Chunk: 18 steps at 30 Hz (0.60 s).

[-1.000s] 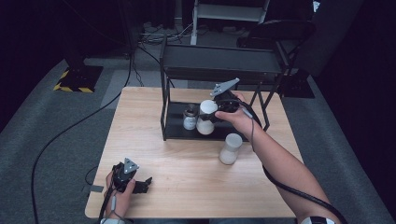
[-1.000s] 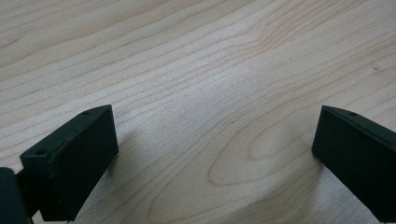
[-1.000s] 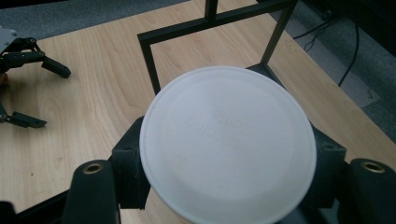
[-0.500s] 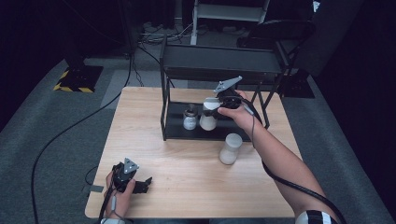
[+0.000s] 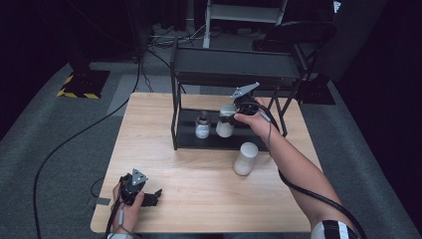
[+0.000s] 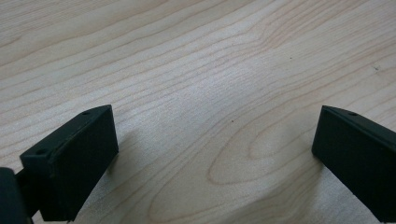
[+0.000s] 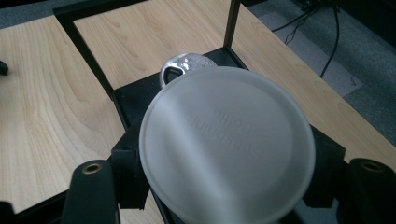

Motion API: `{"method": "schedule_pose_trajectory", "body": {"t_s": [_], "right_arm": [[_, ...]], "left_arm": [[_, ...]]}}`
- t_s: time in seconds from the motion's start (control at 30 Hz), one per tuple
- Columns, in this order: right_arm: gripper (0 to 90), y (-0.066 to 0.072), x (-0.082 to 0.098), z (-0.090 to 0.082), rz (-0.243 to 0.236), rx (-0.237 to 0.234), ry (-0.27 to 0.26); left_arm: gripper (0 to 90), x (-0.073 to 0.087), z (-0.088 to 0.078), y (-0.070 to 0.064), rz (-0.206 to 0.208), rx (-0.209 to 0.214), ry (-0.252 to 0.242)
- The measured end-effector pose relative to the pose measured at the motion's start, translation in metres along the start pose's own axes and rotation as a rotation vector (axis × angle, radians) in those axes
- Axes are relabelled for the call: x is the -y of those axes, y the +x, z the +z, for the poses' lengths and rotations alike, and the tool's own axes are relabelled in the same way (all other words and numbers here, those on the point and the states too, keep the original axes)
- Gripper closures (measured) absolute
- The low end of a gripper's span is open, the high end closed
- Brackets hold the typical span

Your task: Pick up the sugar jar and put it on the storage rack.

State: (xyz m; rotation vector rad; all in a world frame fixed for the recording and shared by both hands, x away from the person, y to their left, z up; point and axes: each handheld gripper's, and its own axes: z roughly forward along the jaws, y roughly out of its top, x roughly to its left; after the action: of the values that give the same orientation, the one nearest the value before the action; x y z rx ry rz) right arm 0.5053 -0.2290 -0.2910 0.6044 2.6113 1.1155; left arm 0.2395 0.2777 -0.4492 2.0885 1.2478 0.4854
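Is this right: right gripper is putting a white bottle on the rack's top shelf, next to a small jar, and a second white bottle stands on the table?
Not the top shelf. In the high view the right gripper holds the white bottle at the rack's bottom shelf, next to the small jar. The second white bottle does stand on the table.

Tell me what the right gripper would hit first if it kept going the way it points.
Probably the small jar on the rack's lower shelf. The right gripper, shut on the white bottle, points toward it. Depth is unclear, so the carried bottle may touch the shelf first.
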Motion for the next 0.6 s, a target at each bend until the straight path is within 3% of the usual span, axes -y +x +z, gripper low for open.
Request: {"method": "schedule_pose_trajectory", "body": {"t_s": [0.6], "right_arm": [[33.8, -0.016, 0.018, 0.017, 0.036, 0.000, 0.018]], "left_arm": [[0.3, 0.000, 0.000, 0.000, -0.001, -0.001, -0.002]]}}
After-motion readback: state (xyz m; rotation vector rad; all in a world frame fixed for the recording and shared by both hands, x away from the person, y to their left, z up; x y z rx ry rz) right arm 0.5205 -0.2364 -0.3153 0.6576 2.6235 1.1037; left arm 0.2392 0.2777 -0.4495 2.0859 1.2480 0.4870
